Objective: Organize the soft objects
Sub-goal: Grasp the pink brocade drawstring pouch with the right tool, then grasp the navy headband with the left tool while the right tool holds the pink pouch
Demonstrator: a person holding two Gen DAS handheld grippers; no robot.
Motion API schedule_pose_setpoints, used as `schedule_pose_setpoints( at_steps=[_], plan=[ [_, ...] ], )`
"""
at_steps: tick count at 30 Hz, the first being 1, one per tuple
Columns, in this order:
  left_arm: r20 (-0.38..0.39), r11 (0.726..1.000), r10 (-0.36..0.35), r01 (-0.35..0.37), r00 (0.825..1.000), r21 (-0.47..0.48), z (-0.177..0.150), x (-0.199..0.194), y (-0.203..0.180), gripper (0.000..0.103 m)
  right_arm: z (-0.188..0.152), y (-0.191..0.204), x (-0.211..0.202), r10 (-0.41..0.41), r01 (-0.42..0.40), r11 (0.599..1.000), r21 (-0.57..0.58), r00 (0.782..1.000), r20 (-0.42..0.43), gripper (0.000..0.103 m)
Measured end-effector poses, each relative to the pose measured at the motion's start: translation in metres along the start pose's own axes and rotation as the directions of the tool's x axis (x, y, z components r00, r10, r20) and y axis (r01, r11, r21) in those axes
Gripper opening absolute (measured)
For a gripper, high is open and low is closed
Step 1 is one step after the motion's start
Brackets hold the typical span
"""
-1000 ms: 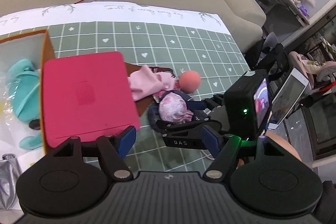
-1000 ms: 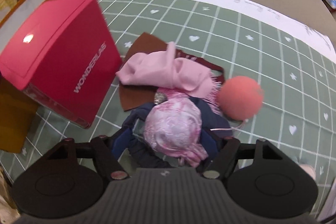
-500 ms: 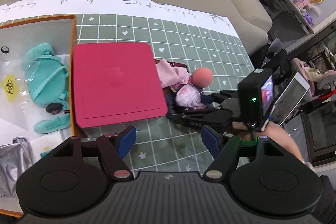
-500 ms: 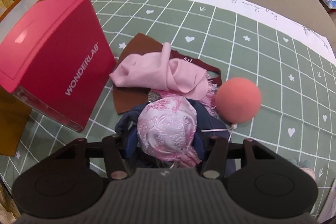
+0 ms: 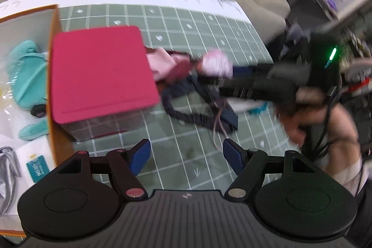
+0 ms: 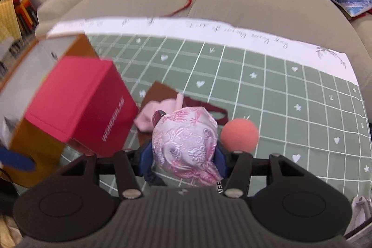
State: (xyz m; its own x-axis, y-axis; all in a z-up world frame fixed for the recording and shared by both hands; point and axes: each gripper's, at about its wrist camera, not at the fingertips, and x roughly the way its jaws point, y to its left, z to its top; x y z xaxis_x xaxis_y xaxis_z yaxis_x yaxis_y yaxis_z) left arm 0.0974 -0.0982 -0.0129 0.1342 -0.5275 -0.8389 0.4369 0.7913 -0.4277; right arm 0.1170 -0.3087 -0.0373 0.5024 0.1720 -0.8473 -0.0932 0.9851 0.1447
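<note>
Right wrist view: right gripper (image 6: 183, 160) clamped on pink brocade pouch (image 6: 186, 143), raised above green grid mat (image 6: 279, 94); coral ball (image 6: 239, 134) just right, pink scarf (image 6: 158, 112) beyond, red box (image 6: 76, 101) left. Left gripper (image 5: 186, 156) spread wide, holding nothing, over mat.

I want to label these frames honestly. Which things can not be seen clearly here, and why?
- Pink floral pouch, right wrist view: its lower end is hidden behind the right gripper.
- Dark blue cloth, left wrist view: motion blur; its shape is unclear.
- Silver bag, left wrist view: cut by the left edge.
- Orange ball: not found in the left wrist view.
</note>
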Motion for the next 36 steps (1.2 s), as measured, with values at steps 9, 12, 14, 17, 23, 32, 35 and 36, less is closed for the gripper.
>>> schedule_pose_setpoints(
  at_steps=[9, 12, 14, 17, 23, 32, 35, 36],
  plan=[
    [-0.079, 0.989, 0.030, -0.018, 0.996, 0.150, -0.021, 0.030, -0.028, 0.083, 0.001, -0.032, -0.046, 0.028, -0.038, 0.992, 0.117, 0.996, 0.088, 0.054],
    [-0.095, 0.988, 0.025, -0.010, 0.995, 0.152, -0.024, 0.040, -0.034, 0.083, 0.000, -0.046, -0.057, 0.000, -0.017, 0.988, 0.151, 0.994, 0.110, 0.054],
    [-0.076, 0.987, 0.035, -0.022, 0.996, 0.158, -0.027, 0.045, -0.037, 0.083, -0.002, -0.053, -0.061, -0.016, -0.002, 0.986, 0.166, 0.994, 0.107, 0.054],
    [-0.031, 0.983, 0.055, -0.048, 0.998, 0.178, -0.032, 0.053, -0.044, 0.083, -0.005, -0.059, -0.059, -0.004, -0.011, 0.985, 0.174, 0.996, 0.088, 0.054],
    [-0.040, 0.901, 0.157, -0.126, 0.987, 0.416, -0.047, 0.083, -0.077, 0.084, -0.015, -0.061, -0.041, 0.000, -0.004, 0.982, 0.189, 1.000, 0.020, 0.054],
    [-0.095, 0.921, 0.149, -0.103, 0.984, 0.375, -0.020, 0.120, -0.078, 0.085, -0.024, -0.075, -0.029, 0.020, -0.014, 0.975, 0.221, 0.999, -0.025, 0.054],
    [-0.089, 0.917, 0.170, -0.124, 0.981, 0.379, -0.009, 0.132, -0.079, 0.085, -0.028, -0.079, -0.026, 0.014, -0.005, 0.974, 0.226, 0.999, -0.039, 0.054],
    [-0.086, 0.913, 0.181, -0.135, 0.980, 0.385, -0.006, 0.136, -0.080, 0.085, -0.029, -0.081, -0.025, 0.015, -0.005, 0.974, 0.227, 0.999, -0.044, 0.054]
  ],
)
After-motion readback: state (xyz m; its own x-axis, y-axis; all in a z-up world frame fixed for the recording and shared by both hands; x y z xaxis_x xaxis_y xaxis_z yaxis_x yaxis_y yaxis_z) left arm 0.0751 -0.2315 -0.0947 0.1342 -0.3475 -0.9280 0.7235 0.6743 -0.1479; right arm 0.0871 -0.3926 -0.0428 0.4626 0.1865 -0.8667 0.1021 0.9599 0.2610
